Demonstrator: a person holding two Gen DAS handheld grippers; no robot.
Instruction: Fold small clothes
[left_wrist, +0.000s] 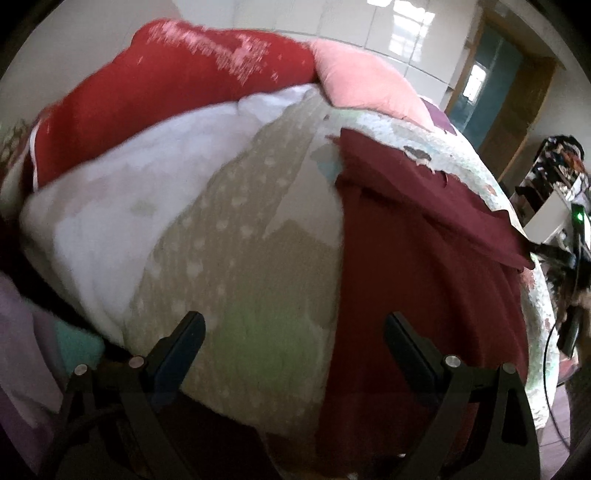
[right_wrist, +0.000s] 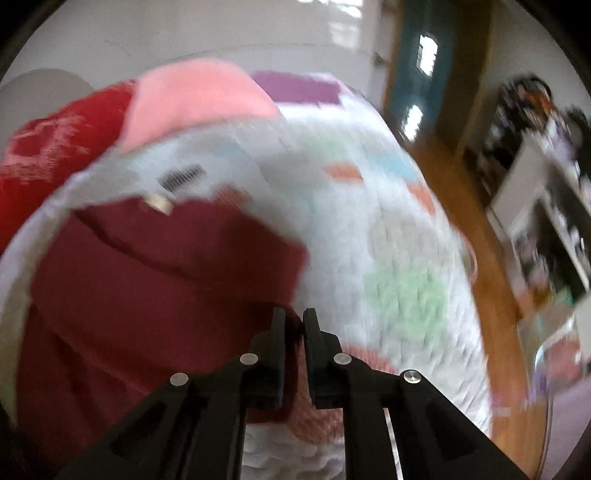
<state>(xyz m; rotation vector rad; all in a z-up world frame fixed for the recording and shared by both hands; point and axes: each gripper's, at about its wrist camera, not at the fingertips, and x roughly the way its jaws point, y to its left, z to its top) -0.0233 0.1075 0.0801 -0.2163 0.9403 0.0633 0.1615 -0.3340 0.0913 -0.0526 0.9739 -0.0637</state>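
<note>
You are pinching the limp maroon garment between your right gripper fingers; your left gripper is gaping wide above its hem.

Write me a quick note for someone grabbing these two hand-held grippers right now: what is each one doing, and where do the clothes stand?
Left gripper: open, empty, hovering over the bed.
Right gripper: nearly shut at the edge of the maroon garment; motion blur hides whether it pinches cloth.
The maroon garment lies on the patchwork quilt, one flap doubled over, folding not finished.
The red pillow and pink pillow sit at the far end.
Left: confirm the grip, complete the fold.
</note>
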